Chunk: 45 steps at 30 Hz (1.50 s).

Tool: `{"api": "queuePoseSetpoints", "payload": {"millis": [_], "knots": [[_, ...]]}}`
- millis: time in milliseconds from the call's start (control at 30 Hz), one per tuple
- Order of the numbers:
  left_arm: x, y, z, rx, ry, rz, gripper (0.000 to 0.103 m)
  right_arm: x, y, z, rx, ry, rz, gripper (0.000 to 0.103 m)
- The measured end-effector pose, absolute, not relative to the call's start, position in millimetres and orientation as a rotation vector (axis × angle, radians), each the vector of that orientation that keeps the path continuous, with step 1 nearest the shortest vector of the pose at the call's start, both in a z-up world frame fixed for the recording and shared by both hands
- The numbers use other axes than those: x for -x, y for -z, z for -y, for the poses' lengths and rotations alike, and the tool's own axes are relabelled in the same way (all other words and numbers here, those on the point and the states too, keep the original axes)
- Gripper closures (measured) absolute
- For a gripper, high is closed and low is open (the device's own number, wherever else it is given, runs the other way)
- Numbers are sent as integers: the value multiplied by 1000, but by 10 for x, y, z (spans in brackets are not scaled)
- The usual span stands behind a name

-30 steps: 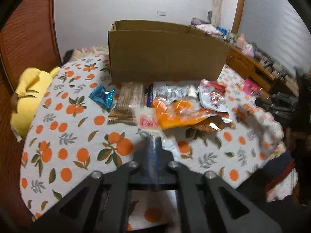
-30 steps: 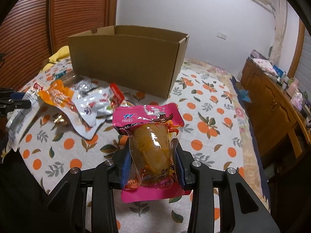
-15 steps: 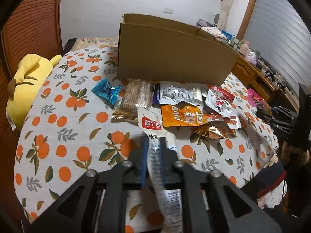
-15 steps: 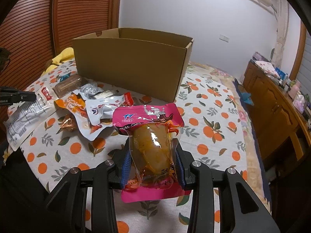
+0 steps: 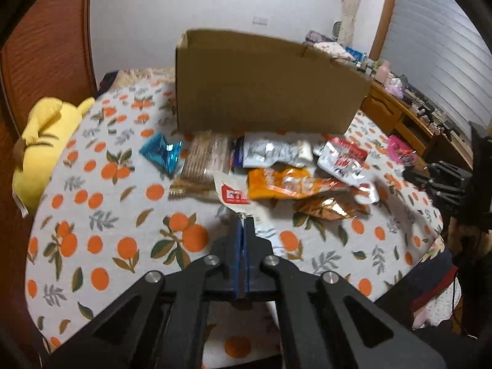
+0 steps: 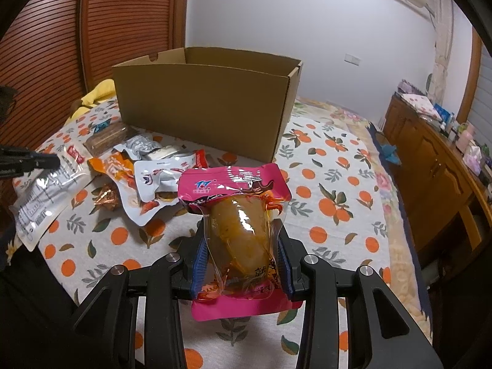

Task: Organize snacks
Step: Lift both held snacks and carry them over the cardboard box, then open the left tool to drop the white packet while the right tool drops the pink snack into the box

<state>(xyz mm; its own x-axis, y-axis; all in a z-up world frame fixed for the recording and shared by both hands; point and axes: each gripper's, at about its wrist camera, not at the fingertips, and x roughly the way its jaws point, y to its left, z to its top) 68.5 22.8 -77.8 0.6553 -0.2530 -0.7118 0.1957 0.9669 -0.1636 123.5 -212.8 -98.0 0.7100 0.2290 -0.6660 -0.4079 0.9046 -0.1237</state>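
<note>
1. Right tongs (image 6: 241,227), at the lower centre of the right wrist view, clamp a pink packet (image 6: 233,181) that stands upright. Its clear belly, with a yellow-brown snack inside, sits between the blue pads (image 6: 199,255).
2. Left tongs (image 5: 244,233), at the lower centre of the left wrist view, have their jaws pressed together. A white packet (image 5: 233,195) with a red label lies at their tips and runs on beneath them. Whether its film is pinched, I cannot tell.
3. Just above those tips a pile of snacks lies on the orange-print cloth (image 5: 101,246): an orange packet (image 5: 276,184), a gold wrapper (image 5: 326,207), a silver-and-red pouch (image 5: 341,160), a biscuit pack (image 5: 203,160) and, at the pile's left, a blue wrapper (image 5: 161,152).
4. Behind the pile, at upper centre, an open cardboard box (image 5: 261,92) stands on the cloth.
5. At the left edge a yellow plush toy (image 5: 46,141) rests beside the cloth.
6. On the right side of the right wrist view stands a wooden cabinet (image 6: 430,160).
</note>
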Motion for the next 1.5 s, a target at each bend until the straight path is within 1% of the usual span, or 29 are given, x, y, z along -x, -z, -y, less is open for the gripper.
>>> {"api": "queuePoseSetpoints", "payload": {"millis": [367, 567, 1033, 1500], "knots": [[-543, 270, -140, 35, 295, -692, 103, -1207, 877, 2073, 264, -373, -662, 65], [-638, -64, -106, 8, 315, -628, 103, -1244, 707, 1995, 269, -386, -620, 65], [-1286, -732, -93, -37, 299, -513, 103, -1646, 193, 1740, 267, -413, -520, 65], [-1955, -962, 19, -59, 268, -500, 103, -2215, -7, 1523, 236, -434, -530, 65]]}}
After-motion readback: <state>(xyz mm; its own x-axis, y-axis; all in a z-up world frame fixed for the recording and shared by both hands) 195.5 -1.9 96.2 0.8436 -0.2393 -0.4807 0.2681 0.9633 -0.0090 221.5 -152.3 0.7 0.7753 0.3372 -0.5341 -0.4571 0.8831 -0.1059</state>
